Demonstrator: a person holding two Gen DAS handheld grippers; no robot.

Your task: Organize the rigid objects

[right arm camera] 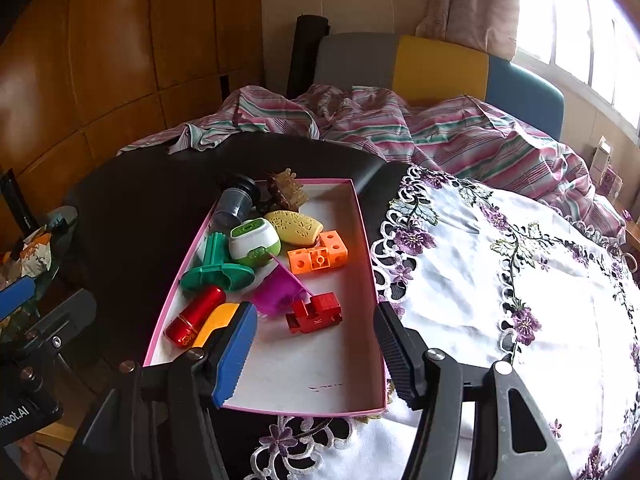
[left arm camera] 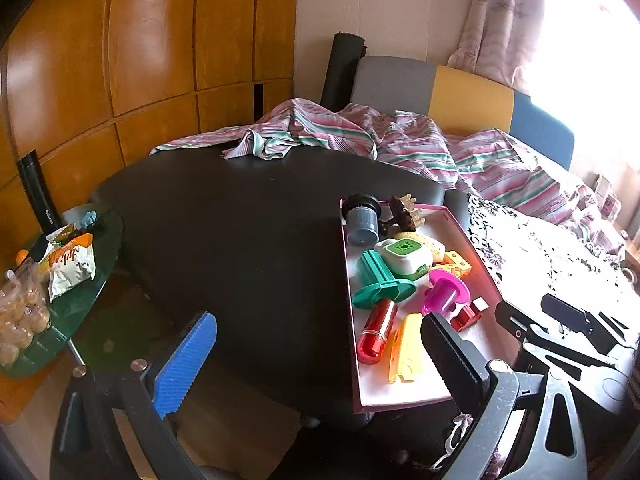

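Note:
A pink-rimmed white box lies on the dark table. Inside it are several toys: a red cylinder, a green spool, a white-and-green round device, an orange cube block, a magenta piece, a red block and a grey cup. My right gripper hangs open over the box's bare near end, with nothing between its fingers. My left gripper is open over the table left of the box, also holding nothing.
A white cloth with purple embroidery covers the surface right of the box. Striped bedding is bunched up behind. A glass side table with snack bags stands at the left, before a wooden wardrobe.

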